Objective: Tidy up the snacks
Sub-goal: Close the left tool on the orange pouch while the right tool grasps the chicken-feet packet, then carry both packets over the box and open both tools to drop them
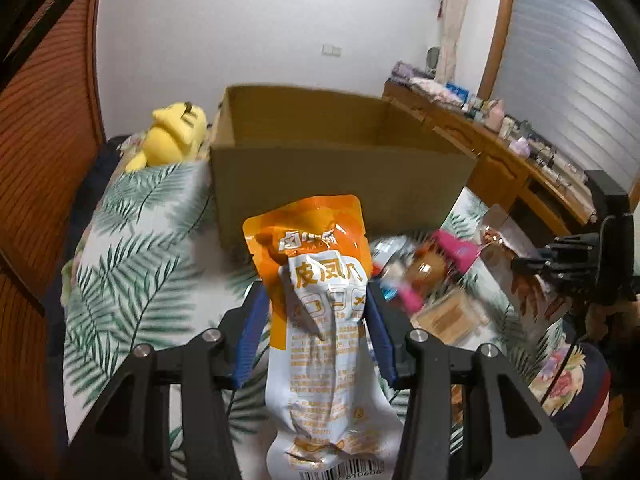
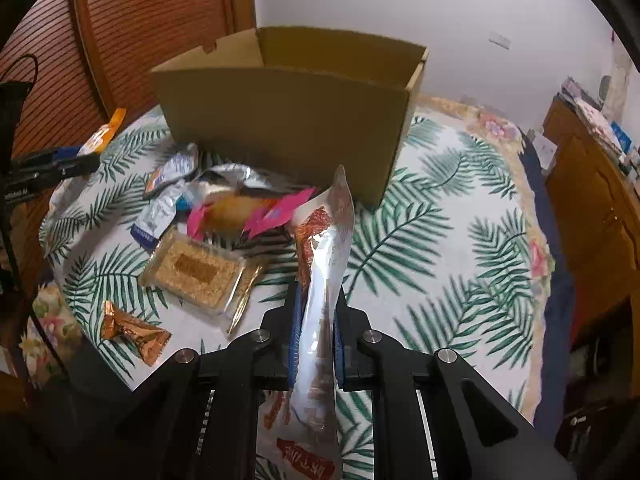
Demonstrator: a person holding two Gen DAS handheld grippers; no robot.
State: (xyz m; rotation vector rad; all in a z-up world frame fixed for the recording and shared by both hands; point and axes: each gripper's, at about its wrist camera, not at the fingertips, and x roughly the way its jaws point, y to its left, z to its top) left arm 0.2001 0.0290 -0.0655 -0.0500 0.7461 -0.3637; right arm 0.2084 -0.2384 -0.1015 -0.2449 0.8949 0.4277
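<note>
Two grippers, each clamped on one packet: left gripper (image 1: pixel 316 300) holds orange pouch (image 1: pixel 316 280), right gripper (image 2: pixel 316 300) holds silver pouch (image 2: pixel 324 256), one open cardboard box (image 2: pixel 288 120) at twelve o'clock, bedspread (image 2: pixel 448 248) bare at three o'clock.

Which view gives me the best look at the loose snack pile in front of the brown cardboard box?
The right wrist view: the loose snack pile lies sharp and spread out before the brown cardboard box. The left wrist view shows only a blurred part, partly hidden by the held orange-and-white pouch.
</note>
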